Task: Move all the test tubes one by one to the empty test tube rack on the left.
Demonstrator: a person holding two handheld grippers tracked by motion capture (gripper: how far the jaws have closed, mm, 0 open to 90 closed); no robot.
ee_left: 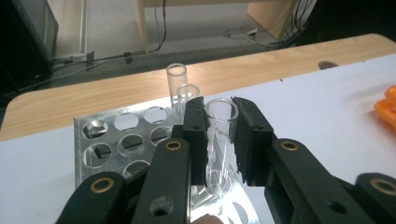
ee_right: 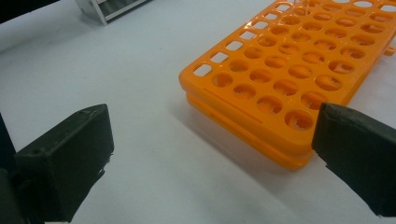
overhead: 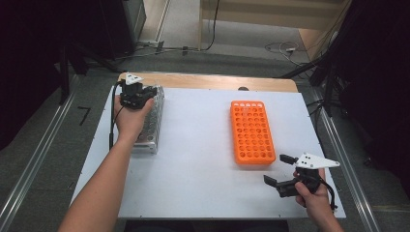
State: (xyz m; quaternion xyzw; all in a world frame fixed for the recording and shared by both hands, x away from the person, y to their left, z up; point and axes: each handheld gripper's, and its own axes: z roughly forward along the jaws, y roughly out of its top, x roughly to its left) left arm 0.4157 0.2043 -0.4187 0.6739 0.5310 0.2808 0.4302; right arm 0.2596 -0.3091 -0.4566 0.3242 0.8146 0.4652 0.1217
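Note:
In the left gripper view, a clear glass test tube (ee_left: 221, 122) stands upright between my left gripper's (ee_left: 219, 112) black pads, which press on both of its sides. Its lower end reaches into the metal tube rack (ee_left: 108, 136). Two more clear tubes (ee_left: 177, 80) stand in the rack just behind it. From above, the left gripper (overhead: 141, 94) sits over the far end of the metal rack (overhead: 149, 136) at the table's left. My right gripper (overhead: 274, 168) is open and holds nothing. It rests near the front right, just beside the near end of the orange tube rack (overhead: 251, 130).
The orange rack (ee_right: 289, 70) has many holes and lies flat on the white table top (overhead: 198, 159). A wooden strip (overhead: 212, 81) runs along the far edge. Cables and dark stands surround the table on the floor.

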